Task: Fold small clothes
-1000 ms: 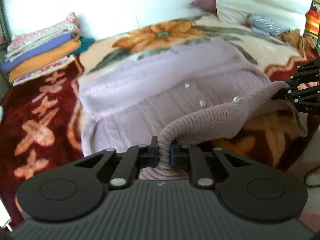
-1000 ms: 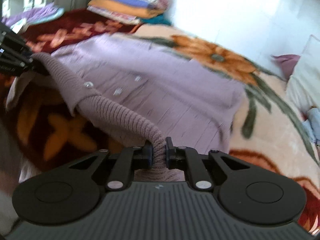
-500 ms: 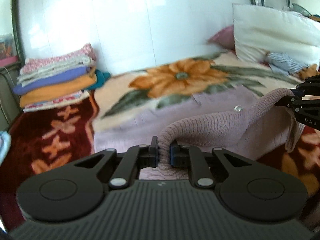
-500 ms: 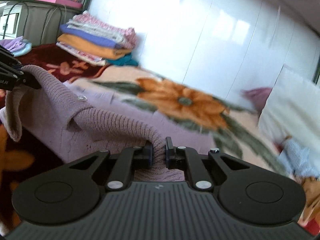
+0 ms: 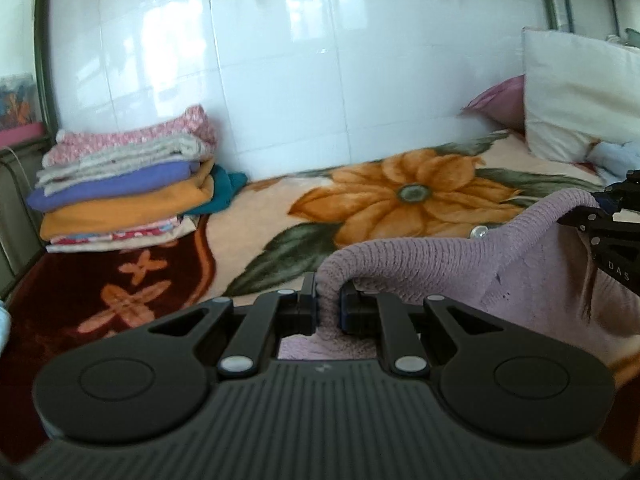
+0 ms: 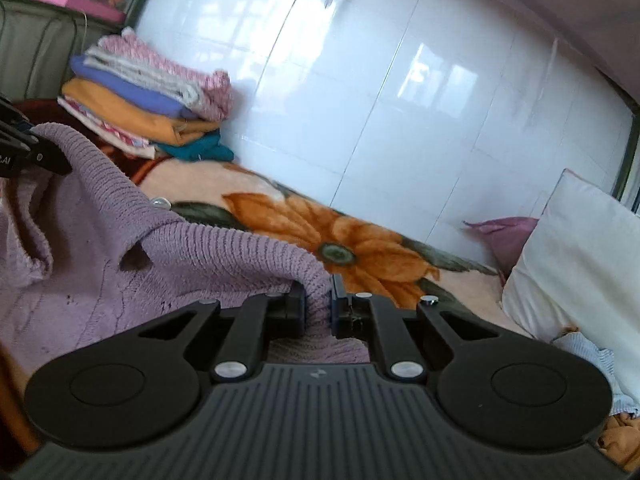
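On the bed: flowered blanket (image 5: 404,196), stack of folded clothes (image 5: 124,196) by the wall.
Cardigan (image 6: 100,280): lifted above the blanket, ribbed edge stretched between both grippers.
Left gripper (image 5: 329,310): clamped on the ribbed edge.
Right gripper (image 6: 318,308): clamped on the same edge.

Bright daylight, window reflections glaring on the glossy white tiled wall (image 5: 320,80), strong fisheye bending at frame edges, dark vignetted corners, slight motion blur on the stack of folded clothes (image 6: 144,100), soft shadow under the lilac ribbed knit cardigan (image 6: 132,260).
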A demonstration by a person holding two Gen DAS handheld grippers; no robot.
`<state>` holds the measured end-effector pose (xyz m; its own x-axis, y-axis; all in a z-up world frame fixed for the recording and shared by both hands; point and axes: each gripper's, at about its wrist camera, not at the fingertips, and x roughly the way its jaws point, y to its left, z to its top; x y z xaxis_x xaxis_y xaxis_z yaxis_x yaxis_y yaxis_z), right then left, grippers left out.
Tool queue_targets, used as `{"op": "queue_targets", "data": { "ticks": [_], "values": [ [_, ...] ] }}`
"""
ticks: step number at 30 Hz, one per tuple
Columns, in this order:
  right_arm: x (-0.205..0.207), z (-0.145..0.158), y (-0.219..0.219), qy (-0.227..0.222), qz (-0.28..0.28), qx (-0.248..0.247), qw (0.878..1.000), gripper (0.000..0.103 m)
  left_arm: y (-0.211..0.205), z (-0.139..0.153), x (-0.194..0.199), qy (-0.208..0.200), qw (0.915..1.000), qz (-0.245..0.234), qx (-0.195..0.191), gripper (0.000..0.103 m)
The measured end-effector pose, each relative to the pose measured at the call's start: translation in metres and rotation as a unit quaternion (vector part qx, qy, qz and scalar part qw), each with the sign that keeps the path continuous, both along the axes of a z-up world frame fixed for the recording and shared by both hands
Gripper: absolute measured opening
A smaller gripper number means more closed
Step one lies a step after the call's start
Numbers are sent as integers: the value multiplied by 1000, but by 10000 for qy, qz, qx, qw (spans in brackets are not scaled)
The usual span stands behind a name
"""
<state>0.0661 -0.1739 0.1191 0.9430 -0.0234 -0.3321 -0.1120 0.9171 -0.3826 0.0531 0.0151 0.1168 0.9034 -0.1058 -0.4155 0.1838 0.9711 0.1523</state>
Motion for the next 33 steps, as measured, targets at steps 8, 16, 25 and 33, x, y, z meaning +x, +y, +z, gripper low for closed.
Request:
{"op": "queue_targets", "data": {
  "ticks": [8,16,25,33],
  "values": [
    [58,-60,12,572,-132,-211,9980,12,0,-55,52,625,9978,209,79,14],
    [71,-103,17,889,-211,-188,9956,13,6,-82,71,940,9951,287,-68,16],
    [48,-85,5,807,-116,278,9963,45,10,-63,54,967,9949,261,-74,40],
    [4,-58,-16,550,23,664,9963,59,19,-35,10,710,9972,157,-186,46]
  ]
}}
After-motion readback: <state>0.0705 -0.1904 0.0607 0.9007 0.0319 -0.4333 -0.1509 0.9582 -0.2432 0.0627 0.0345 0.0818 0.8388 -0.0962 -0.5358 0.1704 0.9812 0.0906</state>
